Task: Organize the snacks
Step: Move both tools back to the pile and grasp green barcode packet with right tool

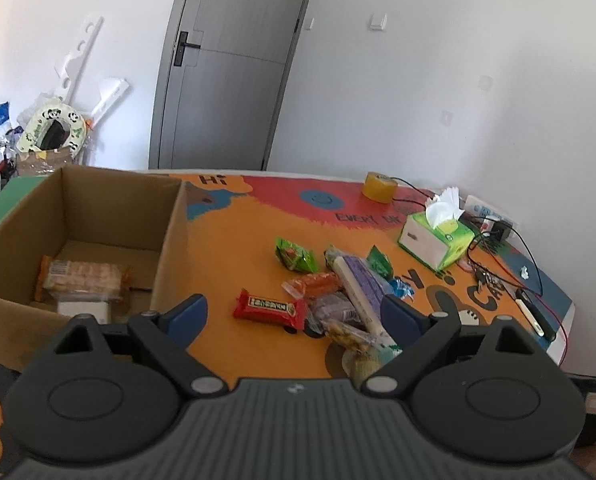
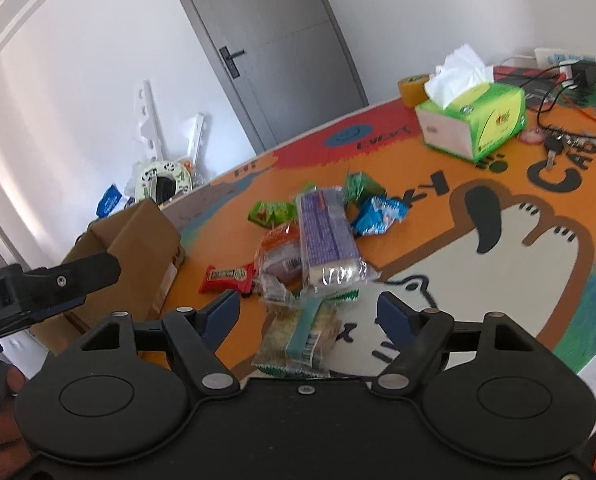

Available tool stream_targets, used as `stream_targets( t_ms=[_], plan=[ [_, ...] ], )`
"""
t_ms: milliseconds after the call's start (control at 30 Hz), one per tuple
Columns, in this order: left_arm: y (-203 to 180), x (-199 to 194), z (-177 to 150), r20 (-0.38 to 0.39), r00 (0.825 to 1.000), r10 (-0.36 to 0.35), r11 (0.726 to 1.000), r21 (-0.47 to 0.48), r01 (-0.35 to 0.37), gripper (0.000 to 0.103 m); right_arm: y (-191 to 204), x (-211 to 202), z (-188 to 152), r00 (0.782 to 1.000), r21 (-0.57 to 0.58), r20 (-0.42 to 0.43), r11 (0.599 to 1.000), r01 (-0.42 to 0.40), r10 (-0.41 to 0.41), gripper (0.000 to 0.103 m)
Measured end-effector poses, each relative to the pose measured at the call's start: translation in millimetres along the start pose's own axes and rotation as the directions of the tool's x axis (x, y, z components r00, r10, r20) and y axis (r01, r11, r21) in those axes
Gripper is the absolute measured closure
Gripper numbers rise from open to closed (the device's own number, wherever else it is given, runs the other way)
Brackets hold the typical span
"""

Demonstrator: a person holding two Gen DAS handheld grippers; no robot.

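Observation:
A pile of snacks lies on the orange mat (image 1: 249, 232): a red bar (image 1: 271, 308), a green packet (image 1: 295, 256), an orange packet (image 1: 316, 284) and a long purple pack (image 1: 362, 284). My left gripper (image 1: 293, 316) hovers open just before the red bar, beside the cardboard box (image 1: 169, 240), which holds a cracker pack (image 1: 81, 278). My right gripper (image 2: 309, 312) stands open over a cracker packet with a teal band (image 2: 298, 340). That packet lies between the fingers with gaps on both sides. The purple pack (image 2: 328, 232) and red bar (image 2: 227, 276) lie beyond it.
A green tissue box (image 1: 438, 240), a yellow tape roll (image 1: 379, 187), keys (image 2: 558, 144), cables and a power strip (image 1: 490, 214) fill the far right of the table. Behind it is a grey door (image 1: 225, 64), with clutter on the floor at the left. A hand (image 2: 1, 420) shows at bottom left.

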State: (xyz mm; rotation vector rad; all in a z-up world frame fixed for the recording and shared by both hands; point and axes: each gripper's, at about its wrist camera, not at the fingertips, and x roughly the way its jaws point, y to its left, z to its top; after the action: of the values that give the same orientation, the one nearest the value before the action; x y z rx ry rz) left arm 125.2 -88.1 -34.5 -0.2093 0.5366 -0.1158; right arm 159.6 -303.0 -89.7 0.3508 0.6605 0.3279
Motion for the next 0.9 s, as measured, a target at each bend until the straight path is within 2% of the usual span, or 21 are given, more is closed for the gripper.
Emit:
stream_targets(
  t_ms=[167, 233, 400, 467, 533, 567, 767, 900],
  plan=[
    [-1, 7, -5, -0.013, 1.000, 0.007, 1.000, 0.001, -0.007, 0.015, -1, 14, -6, 0.999, 0.006, -0.035, 1.000, 0.005, -0.005, 0.036],
    [-1, 9, -7, -0.012, 1.000, 0.019, 1.000, 0.011, -0.019, 0.020, -3, 21, -8, 0.998, 0.016, -0.056, 1.000, 0.002, -0.001, 0.040],
    [1, 16, -11, -0.037, 0.999, 0.003, 1.000, 0.000, -0.003, 0.033, 2, 34, -11, 0.996, 0.008, -0.088, 1.000, -0.003, 0.004, 0.041],
    [1, 19, -13, -0.048, 0.999, -0.005, 1.000, -0.005, 0.005, 0.035, 6, 37, -13, 0.996, -0.016, -0.087, 1.000, 0.003, -0.004, 0.041],
    [1, 22, -15, -0.055, 0.998, -0.009, 1.000, -0.007, 0.008, 0.035, 10, 39, -14, 0.996, -0.056, -0.084, 0.998, 0.024, -0.029, 0.048],
    [0, 24, -15, -0.059, 0.998, -0.011, 1.000, -0.006, 0.011, 0.035, 10, 39, -14, 0.996, -0.067, -0.081, 0.997, 0.030, -0.036, 0.056],
    [-6, 37, -18, -0.081, 0.996, -0.023, 1.000, 0.001, 0.024, 0.035, -2, 31, -10, 0.996, -0.037, -0.082, 0.999, 0.019, -0.022, 0.072],
    [-11, 46, -21, -0.090, 0.996, -0.020, 1.000, 0.005, 0.021, 0.035, -9, 24, -11, 0.997, -0.034, -0.077, 0.999, 0.018, -0.021, 0.077]
  ],
)
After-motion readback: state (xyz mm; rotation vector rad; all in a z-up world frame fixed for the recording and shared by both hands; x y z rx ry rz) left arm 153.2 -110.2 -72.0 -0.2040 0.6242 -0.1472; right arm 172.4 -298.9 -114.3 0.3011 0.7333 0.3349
